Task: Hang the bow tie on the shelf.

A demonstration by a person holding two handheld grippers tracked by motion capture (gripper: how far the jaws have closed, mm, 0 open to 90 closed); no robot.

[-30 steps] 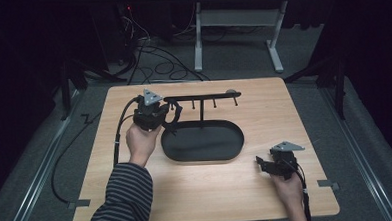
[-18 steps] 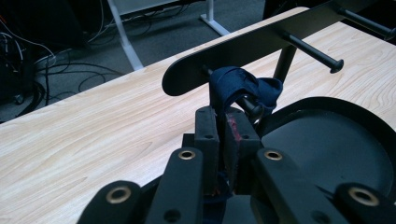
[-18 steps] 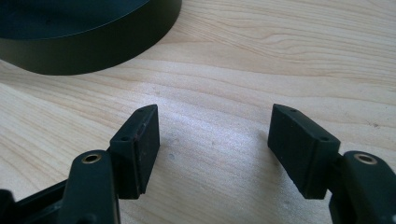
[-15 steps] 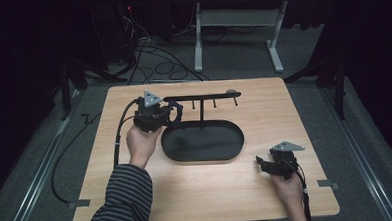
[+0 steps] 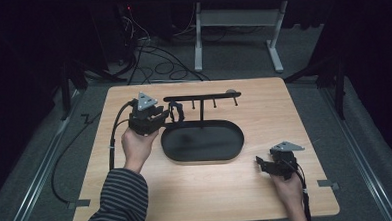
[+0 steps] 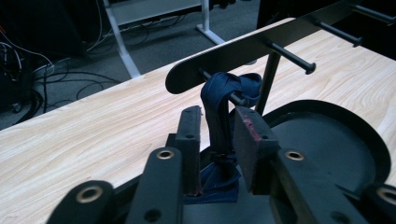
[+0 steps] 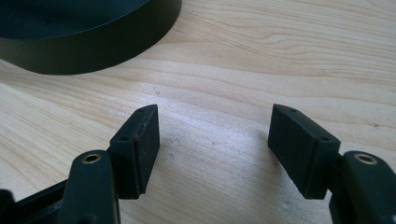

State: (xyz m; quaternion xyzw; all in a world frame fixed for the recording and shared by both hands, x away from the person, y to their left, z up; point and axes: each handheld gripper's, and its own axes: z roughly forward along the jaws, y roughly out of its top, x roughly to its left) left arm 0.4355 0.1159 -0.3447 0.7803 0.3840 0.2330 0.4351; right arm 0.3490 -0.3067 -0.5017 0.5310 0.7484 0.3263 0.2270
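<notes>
Left gripper (image 6: 215,135) is at the left end of the black rack (image 5: 202,96), jaws have just been opening. A dark blue strap (image 6: 223,112) hangs looped over the leftmost peg (image 6: 233,97) of the rack bar and runs down between the two jaws; there is a visible gap on each side, so the pads are not pressing on it: released, strap hanging from the peg on its own. In the high view the left gripper (image 5: 170,114) sits just beside the rack's left end, above the left rim of the black oval tray (image 5: 204,155) that forms the rack's base. The other pegs (image 6: 292,57) on the bar are bare. Right gripper (image 7: 215,149) is well apart from all that, low over the wooden table (image 5: 202,190) near its front right corner, jaws spread wide with bare wood between them, tray edge (image 7: 93,51) just ahead. Right hand (image 5: 290,189) holds it from behind.
</notes>
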